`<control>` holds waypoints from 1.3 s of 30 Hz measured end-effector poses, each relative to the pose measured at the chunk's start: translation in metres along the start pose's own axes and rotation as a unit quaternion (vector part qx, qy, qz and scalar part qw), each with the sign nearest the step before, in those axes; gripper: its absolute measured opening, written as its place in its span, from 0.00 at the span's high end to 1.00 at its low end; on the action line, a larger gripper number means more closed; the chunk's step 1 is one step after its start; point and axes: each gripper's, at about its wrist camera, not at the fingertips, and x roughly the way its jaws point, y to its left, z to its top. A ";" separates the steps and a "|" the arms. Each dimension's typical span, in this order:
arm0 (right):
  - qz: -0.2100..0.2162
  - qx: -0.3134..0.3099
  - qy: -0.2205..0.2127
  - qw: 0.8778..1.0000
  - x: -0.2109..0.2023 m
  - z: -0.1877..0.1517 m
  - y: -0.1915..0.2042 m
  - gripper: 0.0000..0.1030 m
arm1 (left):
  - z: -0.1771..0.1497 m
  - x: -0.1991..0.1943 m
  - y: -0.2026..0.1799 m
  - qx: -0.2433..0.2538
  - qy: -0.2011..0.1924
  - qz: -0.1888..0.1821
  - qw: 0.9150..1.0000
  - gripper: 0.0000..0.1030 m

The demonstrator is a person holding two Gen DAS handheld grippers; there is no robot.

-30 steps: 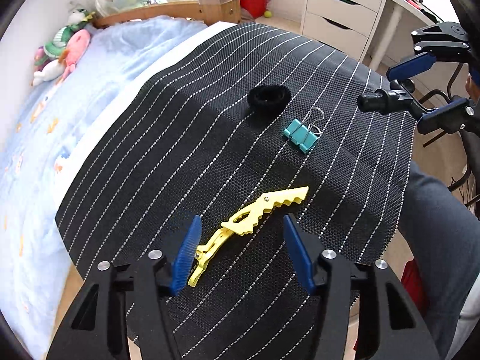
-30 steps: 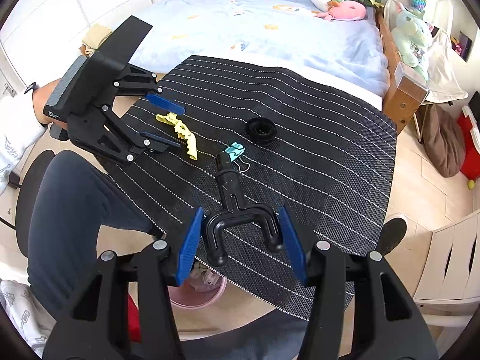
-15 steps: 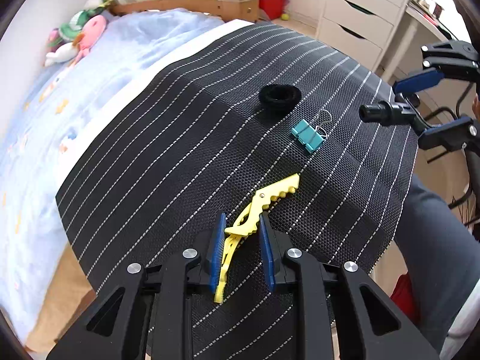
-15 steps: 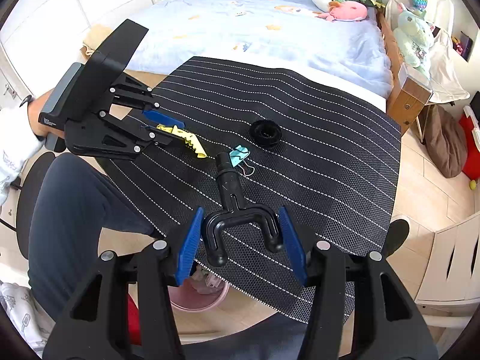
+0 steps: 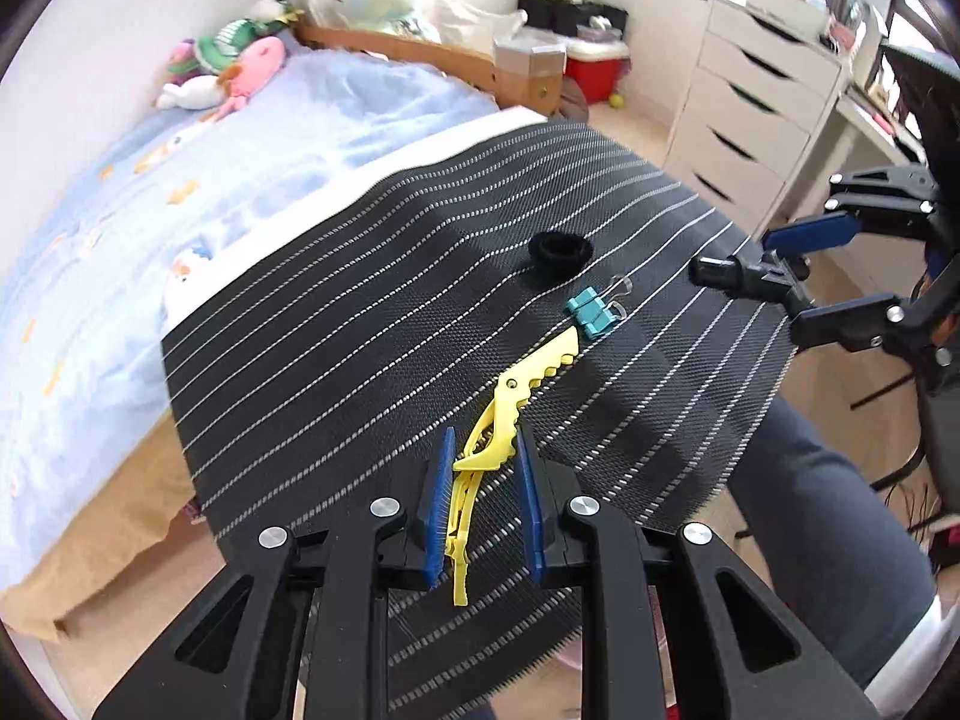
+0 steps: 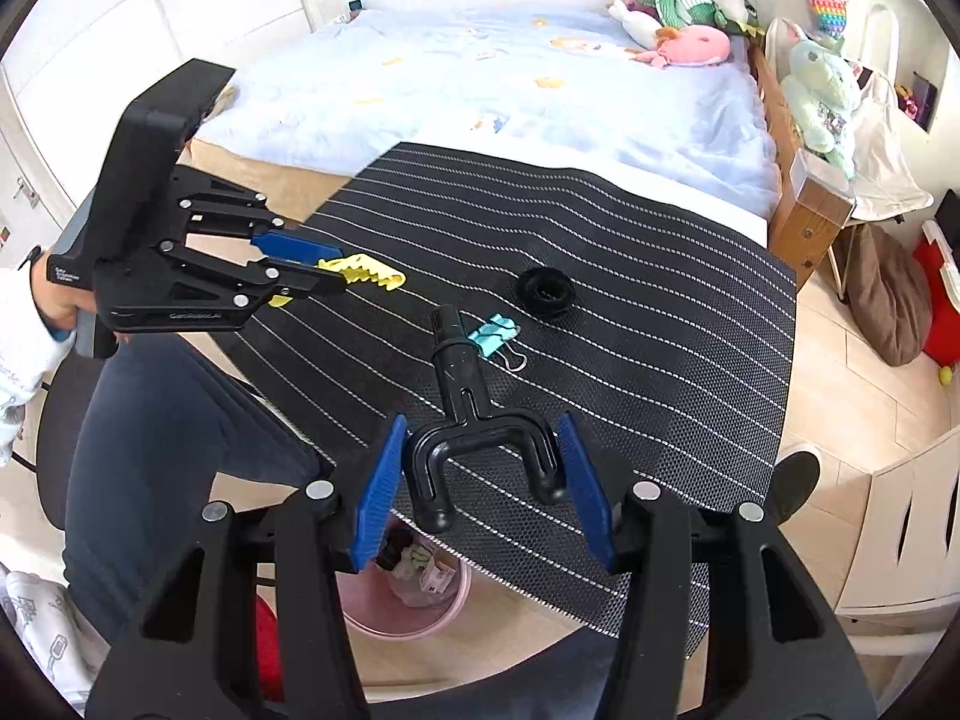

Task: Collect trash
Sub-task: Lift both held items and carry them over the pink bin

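I have the left gripper (image 5: 483,474) clamped on the yellow hair clip (image 5: 510,414): its blue fingers (image 5: 441,498) press the clip's handle end from both sides, and the toothed end sticks out forward toward the teal binder clip (image 5: 591,315). From the right wrist view the hair clip (image 6: 360,270) looks raised off the black striped mat (image 6: 660,312) covering the worktop, though I cannot be sure.

My right gripper (image 6: 480,480) has its fingers (image 6: 378,498) set against the two prongs of a black Y-shaped piece (image 6: 474,420), whose stem points toward the binder clip; it looks gripped there.

Counting on the mat: one binder clip and, just beyond it, one black ring (image 5: 561,252). With the two held pieces, that makes four items.

Only the right wrist view shows the pink bin (image 6: 414,600) below the mat's near edge, with scraps inside, and the hand (image 6: 57,300) holding the left gripper. Only the left wrist view shows the white drawer unit (image 5: 762,114) past the far side of the mat.
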 end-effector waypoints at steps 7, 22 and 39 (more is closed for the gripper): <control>-0.001 -0.021 -0.021 1.000 -0.021 -0.007 0.020 0.49 | -0.021 -0.037 -0.017 -0.015 -0.034 -0.002 0.999 0.81; 0.016 -0.065 -0.048 0.997 -0.049 -0.045 0.075 0.49 | -0.068 -0.081 -0.058 -0.031 -0.092 -0.021 0.995 0.81; 0.064 -0.066 -0.017 0.996 -0.023 -0.080 0.106 0.49 | -0.103 -0.091 -0.074 -0.049 -0.104 -0.037 0.993 0.81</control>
